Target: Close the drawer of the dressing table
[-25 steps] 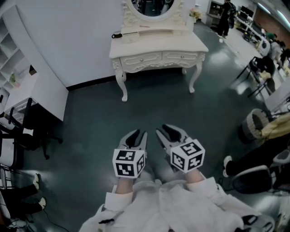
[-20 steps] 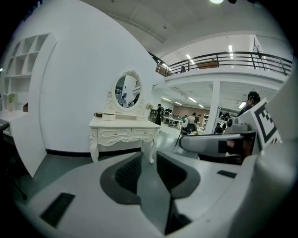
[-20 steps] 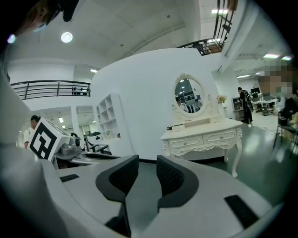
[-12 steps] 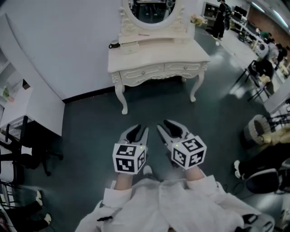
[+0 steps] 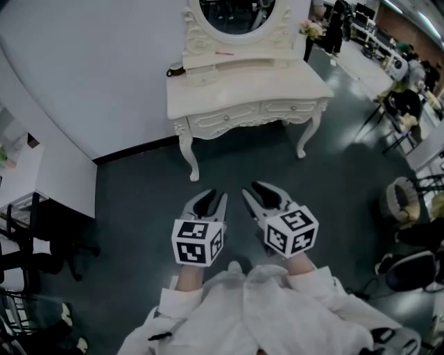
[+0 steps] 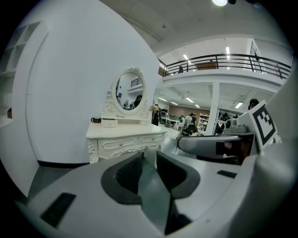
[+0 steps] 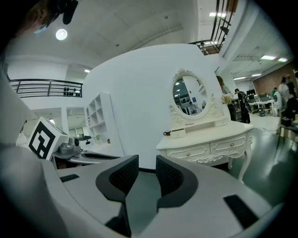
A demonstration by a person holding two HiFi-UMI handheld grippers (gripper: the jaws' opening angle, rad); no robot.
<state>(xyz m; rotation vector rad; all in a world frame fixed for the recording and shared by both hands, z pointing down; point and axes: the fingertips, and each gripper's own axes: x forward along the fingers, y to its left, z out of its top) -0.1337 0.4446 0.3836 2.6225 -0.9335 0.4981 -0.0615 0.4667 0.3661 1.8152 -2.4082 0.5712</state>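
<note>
Drawer: the small drawer (image 5: 200, 73) at the left end of the raised shelf under the mirror (image 5: 236, 14) seems to stick out past the shelf front, though it is too small to be sure. The two front drawers (image 5: 225, 119) look flush under the front edge of the top.
Dressing table: the dressing table (image 5: 250, 87) stands with its back edge against the curved white wall (image 5: 104, 69), well ahead of both grippers.
Beside the drawer: a dark cup-like thing (image 5: 175, 71) sits at the left rear corner of the top, just beside the small drawer.
Left gripper: the left gripper (image 5: 208, 197) is released, its jaws a little apart with only floor showing between them.
Right gripper: the right gripper (image 5: 262, 191) is likewise released and empty, near the left one.
Risks: a push at one corner could skew and jam the drawer. A wide reach could knock the cup off the left edge. Parted jaws might snag a knob on the front drawers.
Open room: the bare dark floor (image 5: 139, 194) runs to the front legs (image 5: 189, 156). A shelf unit (image 5: 62, 180) and chairs (image 5: 28, 243) crowd the left side, and more chairs the right.
</note>
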